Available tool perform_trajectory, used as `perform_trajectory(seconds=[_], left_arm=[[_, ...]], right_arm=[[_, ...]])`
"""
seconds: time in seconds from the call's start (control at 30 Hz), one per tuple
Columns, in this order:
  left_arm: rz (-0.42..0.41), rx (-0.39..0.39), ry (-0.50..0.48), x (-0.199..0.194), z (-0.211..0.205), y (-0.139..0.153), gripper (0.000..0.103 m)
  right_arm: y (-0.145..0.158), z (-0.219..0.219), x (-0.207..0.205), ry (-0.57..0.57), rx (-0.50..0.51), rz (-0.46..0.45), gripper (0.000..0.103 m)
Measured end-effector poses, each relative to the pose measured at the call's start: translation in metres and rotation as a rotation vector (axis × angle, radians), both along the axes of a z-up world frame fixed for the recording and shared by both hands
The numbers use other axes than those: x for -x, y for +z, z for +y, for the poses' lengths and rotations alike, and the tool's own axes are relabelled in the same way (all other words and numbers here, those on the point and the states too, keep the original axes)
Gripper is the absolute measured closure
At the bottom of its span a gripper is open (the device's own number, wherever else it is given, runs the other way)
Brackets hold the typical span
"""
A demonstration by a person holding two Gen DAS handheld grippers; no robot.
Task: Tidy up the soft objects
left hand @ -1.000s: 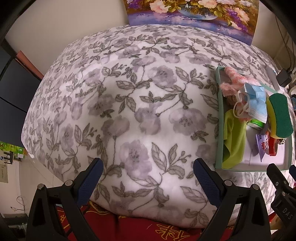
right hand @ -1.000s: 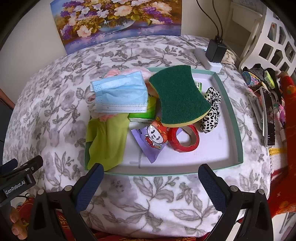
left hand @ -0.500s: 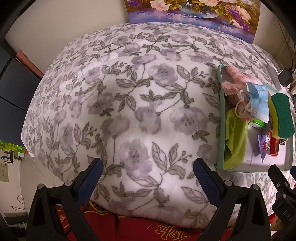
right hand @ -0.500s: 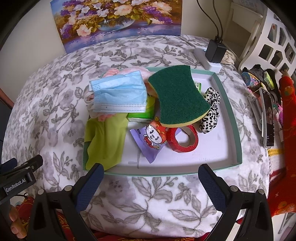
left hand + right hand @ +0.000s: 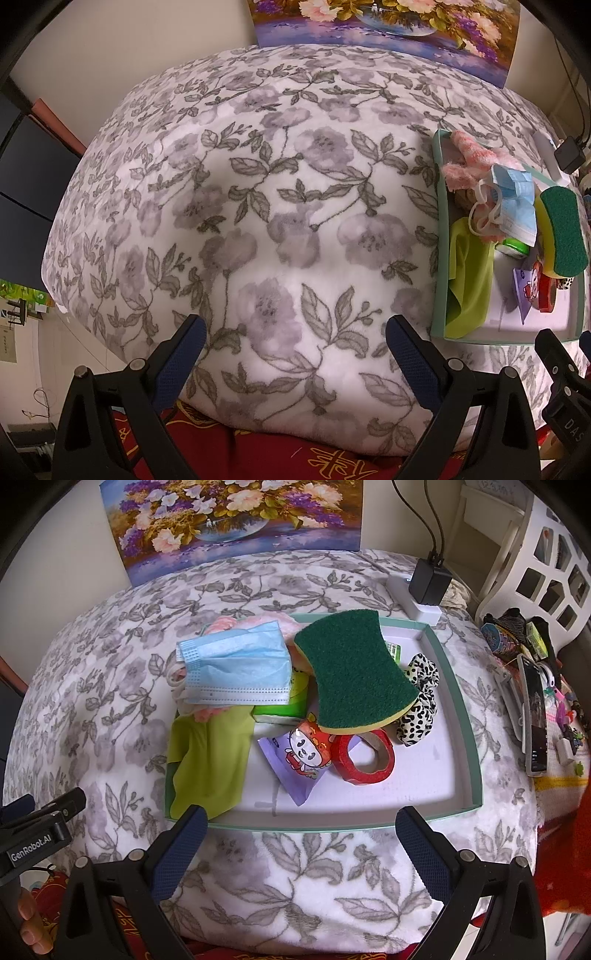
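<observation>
Soft clutter heaped upper left in shallow green-rimmed tray [image 5: 469, 716]; both tongs, left [image 5: 293, 349] and right [image 5: 299, 836], wide, empty, clear of it.

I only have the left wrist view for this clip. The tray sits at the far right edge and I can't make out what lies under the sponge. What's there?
Observer: The right wrist view shows the green sponge lying tilted over a red tape roll and a cartoon-printed purple packet.
Operator: Anything right of the sponge?
Observer: A black-and-white spotted scrunchie, against the sponge's right edge.
Operator: Is the right tool holding anything?
Observer: No. The right tool is open, short of the tray, nothing between its pads.
Operator: And the mask?
Observer: The blue face mask lies flat, on top of a green pack.
</observation>
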State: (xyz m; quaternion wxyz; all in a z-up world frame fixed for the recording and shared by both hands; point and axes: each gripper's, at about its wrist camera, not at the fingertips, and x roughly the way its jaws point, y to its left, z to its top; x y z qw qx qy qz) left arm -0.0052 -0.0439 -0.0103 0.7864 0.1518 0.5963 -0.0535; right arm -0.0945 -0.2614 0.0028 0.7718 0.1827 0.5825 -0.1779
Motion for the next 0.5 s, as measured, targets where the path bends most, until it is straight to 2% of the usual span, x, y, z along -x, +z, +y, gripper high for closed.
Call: perform_trajectory(seconds=[0.5], left_arm=[[-0.011,0.001,0.003,0.0004,0.0005,0.0011,0.005]], right_arm=[[0.0004,-0.0004,-0.0002,0.009,-0.002,-0.002,0.000]])
